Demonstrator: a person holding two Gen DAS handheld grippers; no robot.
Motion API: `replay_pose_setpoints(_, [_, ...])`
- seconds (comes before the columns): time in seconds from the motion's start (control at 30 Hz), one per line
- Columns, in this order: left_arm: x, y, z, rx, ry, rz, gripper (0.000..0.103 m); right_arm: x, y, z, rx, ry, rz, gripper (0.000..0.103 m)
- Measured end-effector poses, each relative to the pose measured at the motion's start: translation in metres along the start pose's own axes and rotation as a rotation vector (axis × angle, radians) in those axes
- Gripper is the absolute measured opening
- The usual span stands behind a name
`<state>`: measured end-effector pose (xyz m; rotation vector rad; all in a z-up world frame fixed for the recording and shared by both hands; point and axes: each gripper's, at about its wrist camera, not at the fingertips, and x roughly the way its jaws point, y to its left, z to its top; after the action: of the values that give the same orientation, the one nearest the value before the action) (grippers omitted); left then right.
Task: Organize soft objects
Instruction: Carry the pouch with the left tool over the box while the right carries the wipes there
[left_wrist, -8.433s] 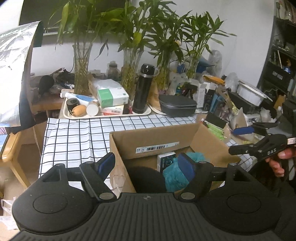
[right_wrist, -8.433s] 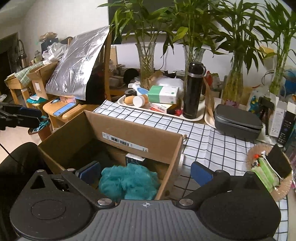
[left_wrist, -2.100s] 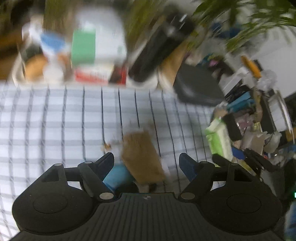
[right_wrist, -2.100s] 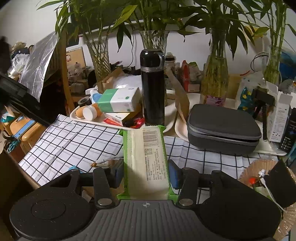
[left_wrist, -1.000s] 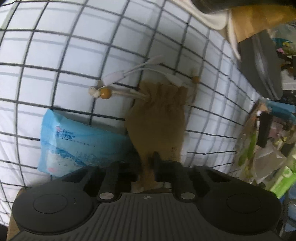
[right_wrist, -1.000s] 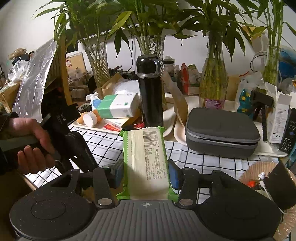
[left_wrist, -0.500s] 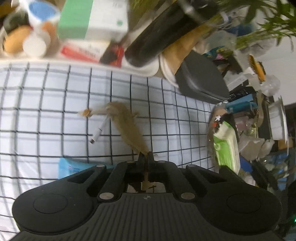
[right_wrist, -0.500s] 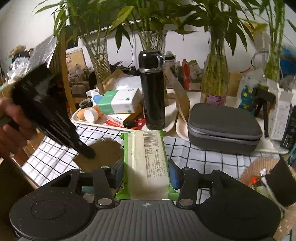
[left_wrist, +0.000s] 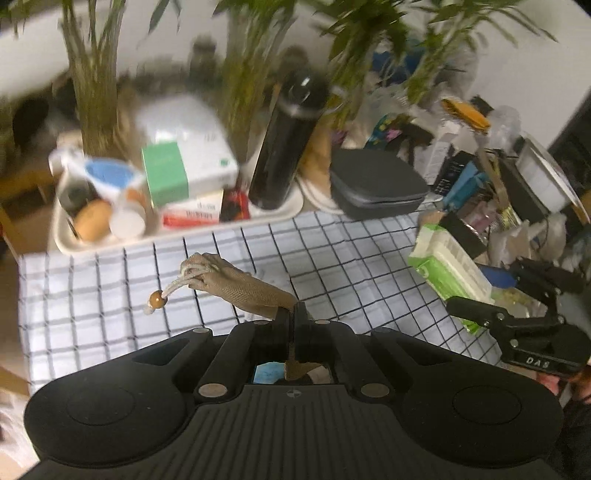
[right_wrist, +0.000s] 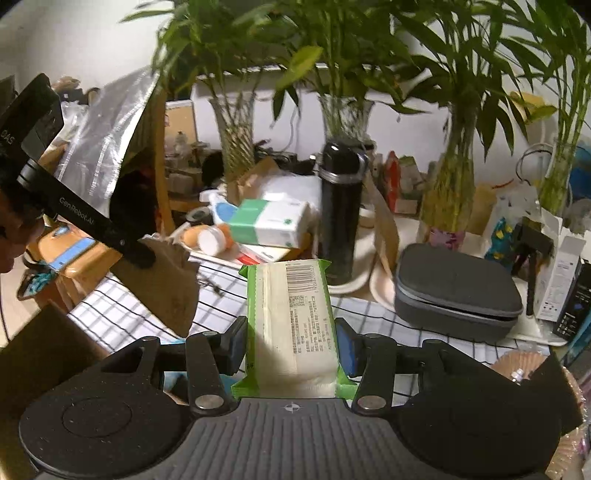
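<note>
Left gripper (left_wrist: 294, 314) pinches a cloth pouch (left_wrist: 236, 284); right gripper (right_wrist: 291, 341) clamps a wipes pack (right_wrist: 291, 314). Carry both gently to the cardboard box (right_wrist: 37, 354).

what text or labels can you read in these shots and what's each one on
"GenRobot.AI" on the black finger of the left claw, seen from the right wrist.
"DAS" on the black body of the right claw, seen from the left wrist.
Barcode and fine print on the green-edged white soft pack: too small to read.
Green and white box: print blurred.
</note>
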<state>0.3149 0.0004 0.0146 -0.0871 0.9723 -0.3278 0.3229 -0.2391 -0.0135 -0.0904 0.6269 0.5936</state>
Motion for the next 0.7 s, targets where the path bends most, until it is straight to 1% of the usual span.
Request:
replay_pose_setpoints(0.17, [-0.034,-0.017,-0.012,0.079,-0.054,0.021,0.002,-0.024,0.02,0.005,-0.024,-0.025,0.039,0.052])
replay_pose_setpoints(0.33, [-0.065,-0.03,-0.032,0.136,-0.093,0.007,0.002,-0.044,0.039,0.002,-0.042,-0.031,0.063,0.052])
replay_pose_setpoints(0.43, [-0.081,-0.037,-0.046,0.165,-0.092,-0.001,0.002,-0.058,0.05,-0.002,-0.049,-0.041,0.067,0.052])
replay_pose_setpoints(0.53, [-0.093,-0.041,-0.064,0.184,-0.091,-0.028,0.002,-0.07,0.057,-0.009,-0.038,-0.046,0.081,0.052])
replay_pose_setpoints(0.7, [-0.094,-0.039,-0.1,0.195,-0.068,-0.04,0.002,-0.085,0.068,-0.025,-0.023,-0.046,0.077,0.052])
